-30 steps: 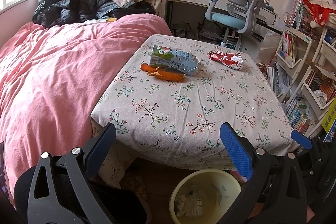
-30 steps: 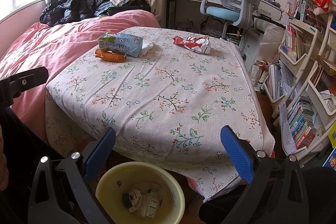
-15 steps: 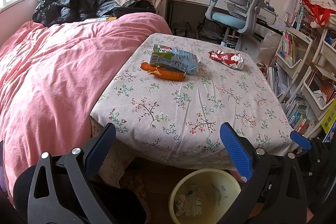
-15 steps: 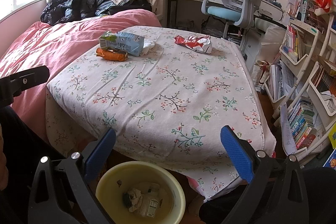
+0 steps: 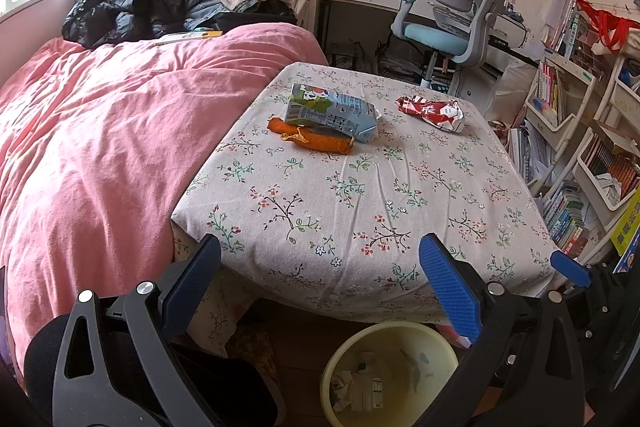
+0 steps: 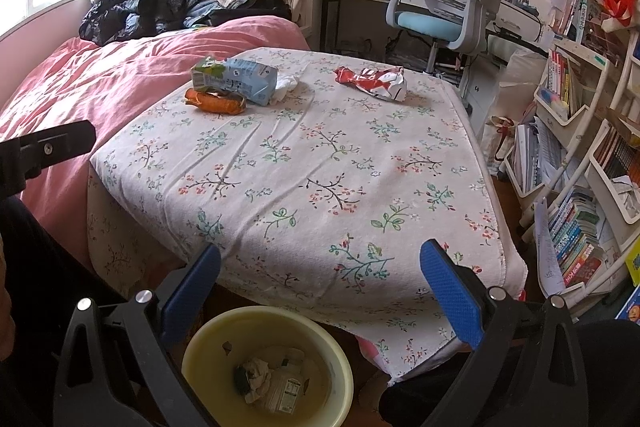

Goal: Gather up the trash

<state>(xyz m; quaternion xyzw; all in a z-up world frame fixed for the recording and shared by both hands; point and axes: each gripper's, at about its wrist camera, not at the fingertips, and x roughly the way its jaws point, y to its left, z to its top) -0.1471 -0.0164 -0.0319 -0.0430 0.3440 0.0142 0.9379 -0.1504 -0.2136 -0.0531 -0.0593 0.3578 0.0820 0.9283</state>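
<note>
The right gripper (image 6: 320,283) has eased forward and a little left toward the counter (image 6: 320,163); the yellow bin (image 6: 224,335) sits further right in its view. The left gripper (image 5: 320,283) has barely shifted.

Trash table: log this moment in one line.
left tool open | right tool open | milk carton, red wrapper on table | bin below
</note>
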